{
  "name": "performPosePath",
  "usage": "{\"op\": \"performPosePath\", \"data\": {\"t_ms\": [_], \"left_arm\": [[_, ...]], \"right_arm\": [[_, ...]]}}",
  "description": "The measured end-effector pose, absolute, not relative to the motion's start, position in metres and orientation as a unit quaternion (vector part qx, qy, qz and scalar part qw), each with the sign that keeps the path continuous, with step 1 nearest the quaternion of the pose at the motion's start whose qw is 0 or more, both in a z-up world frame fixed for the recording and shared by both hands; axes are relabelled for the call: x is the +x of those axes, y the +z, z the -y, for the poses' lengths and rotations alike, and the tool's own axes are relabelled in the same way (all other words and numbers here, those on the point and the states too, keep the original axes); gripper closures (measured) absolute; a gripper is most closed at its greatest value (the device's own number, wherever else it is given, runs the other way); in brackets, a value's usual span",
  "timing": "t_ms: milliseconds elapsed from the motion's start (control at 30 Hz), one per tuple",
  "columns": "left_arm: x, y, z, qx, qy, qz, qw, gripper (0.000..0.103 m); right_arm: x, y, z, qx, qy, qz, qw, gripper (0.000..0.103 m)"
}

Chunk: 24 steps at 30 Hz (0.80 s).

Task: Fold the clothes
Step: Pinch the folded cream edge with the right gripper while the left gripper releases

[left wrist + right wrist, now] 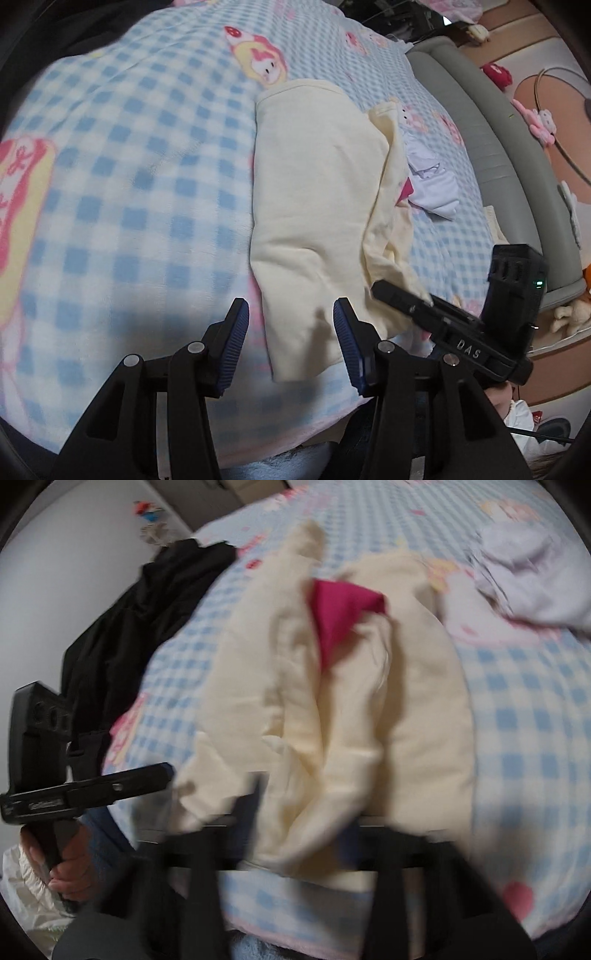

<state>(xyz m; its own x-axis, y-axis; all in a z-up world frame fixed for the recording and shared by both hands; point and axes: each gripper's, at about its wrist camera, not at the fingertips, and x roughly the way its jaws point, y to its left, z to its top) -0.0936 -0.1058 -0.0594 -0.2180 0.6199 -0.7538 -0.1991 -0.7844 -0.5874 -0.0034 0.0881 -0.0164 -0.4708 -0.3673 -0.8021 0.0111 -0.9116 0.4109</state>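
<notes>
Blue pads sit on the left tool (291, 343), and its two jaws are wide apart with nothing between them. It hangs just over the near edge of the cream garment (314, 206), which lies folded long on the bed. Under it is a blue and white checked blanket (140, 192), with lots of bare room to the left. The right tool (295, 834) is blurry, and cream cloth is bunched up between its fingers, so it looks closed on the garment, but I cannot tell for sure. A pink piece (343, 609) peeks out of the cream folds. Farther off lie a pale lilac cloth (436, 188) and a black garment (140, 627) near the bed's far edge.
</notes>
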Motion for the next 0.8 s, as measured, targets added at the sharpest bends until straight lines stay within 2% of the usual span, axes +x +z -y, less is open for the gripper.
{"op": "performPosePath", "data": {"t_ms": [33, 100, 200, 333, 567, 667, 800], "left_arm": [[-0.093, -0.057, 0.106, -0.559, 0.760, 0.185, 0.275, 0.054], [-0.091, -0.051, 0.104, -0.550, 0.763, 0.180, 0.288, 0.054], [-0.091, -0.051, 0.092, -0.548, 0.755, 0.176, 0.315, 0.052], [-0.090, -0.053, 0.075, -0.551, 0.749, 0.151, 0.334, 0.054], [-0.089, -0.035, 0.062, -0.526, 0.763, 0.109, 0.360, 0.054], [-0.088, -0.048, 0.059, -0.548, 0.759, 0.071, 0.345, 0.054], [-0.088, -0.066, 0.054, -0.576, 0.751, 0.019, 0.323, 0.051]], "right_arm": [[-0.002, -0.010, -0.087, 0.490, -0.846, 0.174, 0.118, 0.095], [0.002, 0.006, -0.088, 0.464, -0.861, 0.173, 0.118, 0.096], [0.009, 0.016, -0.101, 0.457, -0.871, 0.160, 0.082, 0.097], [0.020, 0.004, -0.128, 0.463, -0.869, 0.171, 0.038, 0.098], [0.036, -0.001, -0.165, 0.452, -0.865, 0.216, -0.013, 0.097], [0.030, -0.030, -0.167, 0.489, -0.841, 0.229, -0.024, 0.096], [0.035, -0.025, -0.177, 0.486, -0.845, 0.220, -0.040, 0.084]]}}
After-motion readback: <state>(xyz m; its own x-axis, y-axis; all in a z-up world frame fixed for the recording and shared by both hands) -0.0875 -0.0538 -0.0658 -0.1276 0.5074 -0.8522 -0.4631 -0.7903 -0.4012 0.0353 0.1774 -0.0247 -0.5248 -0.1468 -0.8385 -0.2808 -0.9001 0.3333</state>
